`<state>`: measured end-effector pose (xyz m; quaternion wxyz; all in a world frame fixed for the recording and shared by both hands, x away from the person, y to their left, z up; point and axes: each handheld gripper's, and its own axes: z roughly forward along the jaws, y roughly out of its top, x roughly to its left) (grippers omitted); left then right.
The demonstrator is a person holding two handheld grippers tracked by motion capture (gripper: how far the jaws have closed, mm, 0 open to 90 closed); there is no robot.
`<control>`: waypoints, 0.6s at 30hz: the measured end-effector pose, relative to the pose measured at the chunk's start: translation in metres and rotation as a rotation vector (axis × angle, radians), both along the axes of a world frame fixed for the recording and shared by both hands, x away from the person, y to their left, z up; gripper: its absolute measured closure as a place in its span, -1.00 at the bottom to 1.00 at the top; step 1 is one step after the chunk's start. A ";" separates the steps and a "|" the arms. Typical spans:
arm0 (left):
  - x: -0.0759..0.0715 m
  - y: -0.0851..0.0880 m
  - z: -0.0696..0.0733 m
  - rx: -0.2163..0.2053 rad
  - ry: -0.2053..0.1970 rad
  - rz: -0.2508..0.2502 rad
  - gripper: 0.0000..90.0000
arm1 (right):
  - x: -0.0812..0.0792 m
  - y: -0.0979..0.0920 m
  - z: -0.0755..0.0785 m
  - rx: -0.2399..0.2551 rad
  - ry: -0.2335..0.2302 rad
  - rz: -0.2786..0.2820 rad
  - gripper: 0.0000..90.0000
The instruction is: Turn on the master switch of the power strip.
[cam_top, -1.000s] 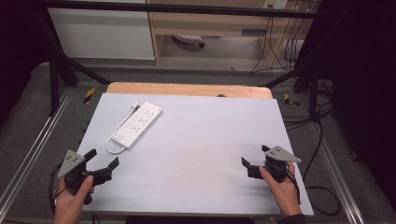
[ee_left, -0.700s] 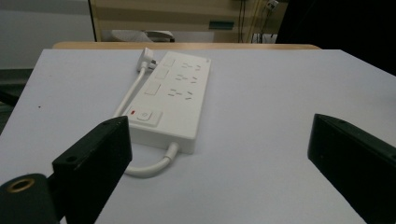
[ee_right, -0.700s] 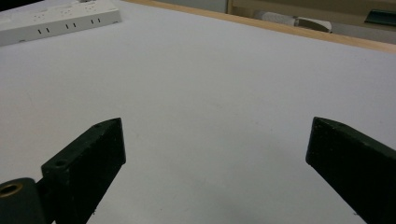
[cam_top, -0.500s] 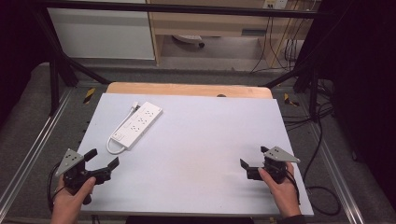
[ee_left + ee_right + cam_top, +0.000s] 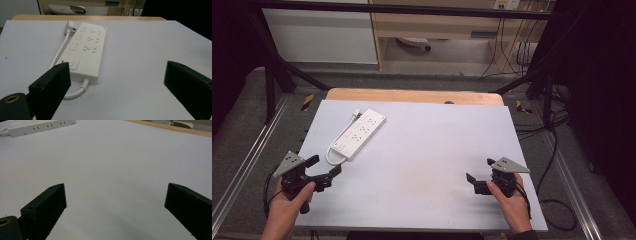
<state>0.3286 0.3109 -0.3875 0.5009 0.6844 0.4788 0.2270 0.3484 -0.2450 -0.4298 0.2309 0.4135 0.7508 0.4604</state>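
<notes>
Power strip (image 5: 84, 52) with looped cord (image 5: 75, 93) lies just ahead of left gripper (image 5: 325, 171), sole obstacle on table (image 5: 437, 145). Bare surface ahead of right gripper (image 5: 479, 175), and between both.

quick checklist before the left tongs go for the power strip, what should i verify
1. Left tongs open wide enough: ok, jaws stand well apart.
2. Left tongs empty: ok, nothing between the jaws.
3. Power strip lying flat and free on the table: ok, nothing rests on it.
4. Cord out of the way: not ok, it runs along the strip's side and loops at the near end, just ahead of the left tongs.
5. Right tongs out of the way: ok, open and empty at the table's far side from the strip.
6. Strip's switch off: cannot tell.
</notes>
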 end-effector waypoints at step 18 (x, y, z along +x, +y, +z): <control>0.037 -0.004 0.028 -0.002 -0.039 -0.007 -0.84 | -0.006 0.008 0.004 0.009 -0.020 0.014 -0.90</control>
